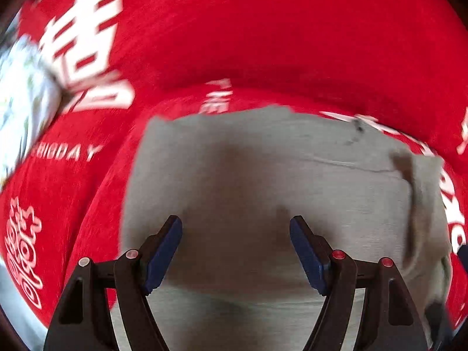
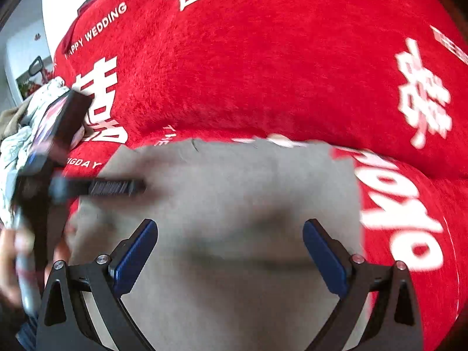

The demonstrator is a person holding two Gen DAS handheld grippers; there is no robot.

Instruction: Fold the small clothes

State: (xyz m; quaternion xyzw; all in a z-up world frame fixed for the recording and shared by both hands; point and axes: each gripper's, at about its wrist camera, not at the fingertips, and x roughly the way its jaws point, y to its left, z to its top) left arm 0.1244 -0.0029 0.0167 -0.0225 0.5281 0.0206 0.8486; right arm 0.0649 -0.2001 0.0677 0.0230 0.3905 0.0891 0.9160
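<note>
A grey garment (image 1: pixel 263 161) lies flat on a red blanket (image 1: pixel 263 44) printed with white characters; its edges look straight, as if folded. My left gripper (image 1: pixel 235 222) hovers over the garment's near part, open, with only cloth showing between the blue pads. In the right wrist view the same grey garment (image 2: pixel 234 181) fills the middle. My right gripper (image 2: pixel 231 225) stands open above it, holding nothing. One finger of my left gripper (image 2: pixel 117 187) reaches over the garment's left edge, blurred by motion, with a hand (image 2: pixel 8 263) behind it.
A heap of white patterned clothes (image 1: pixel 20 87) lies on the left of the red blanket (image 2: pixel 263 73), and shows again as the pile (image 2: pixel 17 140) in the right wrist view. A white wall (image 2: pixel 26 55) stands beyond at far left.
</note>
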